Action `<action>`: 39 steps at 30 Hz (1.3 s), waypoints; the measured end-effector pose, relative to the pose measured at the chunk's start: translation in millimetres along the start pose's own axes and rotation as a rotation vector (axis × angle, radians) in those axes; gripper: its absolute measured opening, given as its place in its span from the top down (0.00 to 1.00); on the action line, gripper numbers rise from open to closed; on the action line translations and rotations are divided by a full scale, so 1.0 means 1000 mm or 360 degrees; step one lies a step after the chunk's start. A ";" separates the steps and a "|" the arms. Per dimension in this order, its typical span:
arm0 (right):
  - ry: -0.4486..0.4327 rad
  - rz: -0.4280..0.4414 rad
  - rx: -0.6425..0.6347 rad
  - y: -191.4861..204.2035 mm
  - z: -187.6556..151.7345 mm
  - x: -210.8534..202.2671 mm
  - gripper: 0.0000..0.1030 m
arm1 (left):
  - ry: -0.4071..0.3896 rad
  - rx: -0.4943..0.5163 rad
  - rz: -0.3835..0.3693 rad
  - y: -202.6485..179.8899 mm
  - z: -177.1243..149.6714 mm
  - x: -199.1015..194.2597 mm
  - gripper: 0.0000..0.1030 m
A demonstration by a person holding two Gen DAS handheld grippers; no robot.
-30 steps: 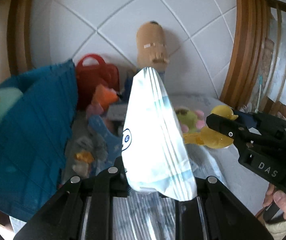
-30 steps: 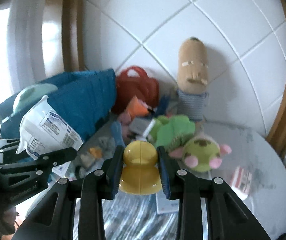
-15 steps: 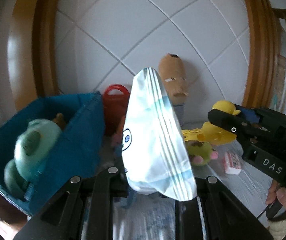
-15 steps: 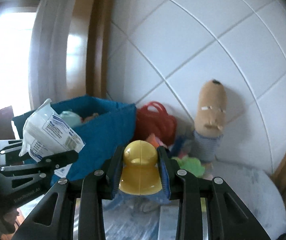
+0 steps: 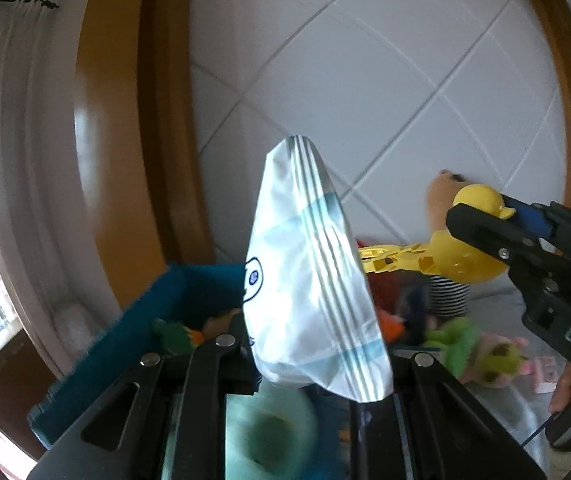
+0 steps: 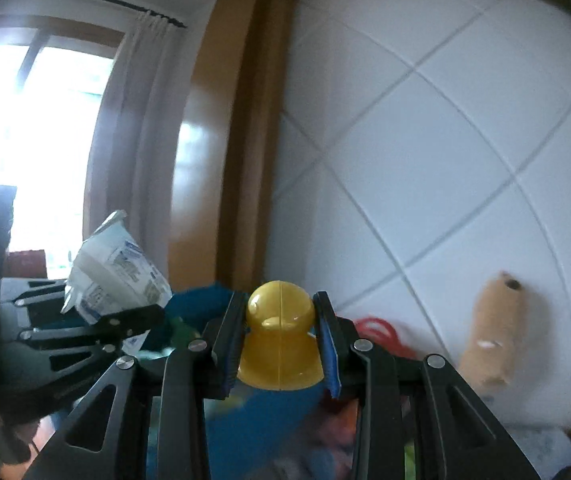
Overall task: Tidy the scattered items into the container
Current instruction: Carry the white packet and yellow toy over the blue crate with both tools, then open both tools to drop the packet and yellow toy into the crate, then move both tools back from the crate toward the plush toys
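Overhead, the left gripper (image 5: 317, 344) clamps a white packet (image 5: 309, 280) while the right gripper (image 6: 281, 344), lettered "DAS", pinches a yellow duck (image 6: 279, 344).

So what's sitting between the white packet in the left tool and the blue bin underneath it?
Nothing solid. In the left wrist view the white packet hangs over the blue bin, where a blurred green toy already lies.

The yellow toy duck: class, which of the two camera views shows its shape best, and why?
The left wrist view. There the yellow toy duck appears side-on: head, beak, body and a yellow piece sticking out, held in the right gripper. The right wrist view shows only its rounded back between the fingers, with no beak visible.
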State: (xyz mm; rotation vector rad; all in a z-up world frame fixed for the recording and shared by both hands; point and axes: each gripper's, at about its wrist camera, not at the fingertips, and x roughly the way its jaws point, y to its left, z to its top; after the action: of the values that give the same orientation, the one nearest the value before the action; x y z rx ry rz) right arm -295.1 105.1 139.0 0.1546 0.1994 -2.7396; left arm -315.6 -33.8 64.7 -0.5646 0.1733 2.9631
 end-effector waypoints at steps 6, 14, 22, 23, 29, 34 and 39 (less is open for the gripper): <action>0.0125 0.0037 0.0017 0.034 0.013 0.115 0.68 | 0.0192 0.0001 0.0097 0.081 0.027 0.081 0.83; 0.0308 -0.0002 0.0018 0.042 0.007 0.222 0.68 | 0.0341 -0.0077 0.0070 0.131 0.035 0.168 0.83; 0.0390 -0.0050 0.0043 0.033 -0.003 0.270 0.64 | 0.0406 -0.0122 0.0036 0.139 0.035 0.212 0.64; 0.0395 -0.0066 0.0043 0.032 -0.004 0.273 0.58 | 0.0404 -0.0127 0.0035 0.141 0.037 0.213 0.41; 0.0426 -0.0119 0.0045 0.031 -0.008 0.272 0.10 | 0.0379 -0.0131 0.0061 0.141 0.036 0.205 0.15; 0.0431 -0.0135 0.0044 0.025 -0.004 0.270 0.04 | 0.0388 -0.0133 0.0080 0.147 0.037 0.204 0.15; 0.0414 -0.0166 0.0035 0.026 0.002 0.255 0.00 | 0.0385 -0.0128 0.0088 0.145 0.040 0.193 0.15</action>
State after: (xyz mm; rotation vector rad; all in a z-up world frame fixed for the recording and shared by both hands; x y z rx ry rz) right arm -519.1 -13.8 103.2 0.5213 0.2542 -2.8187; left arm -527.7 -152.5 42.8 -0.9435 0.0925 2.9569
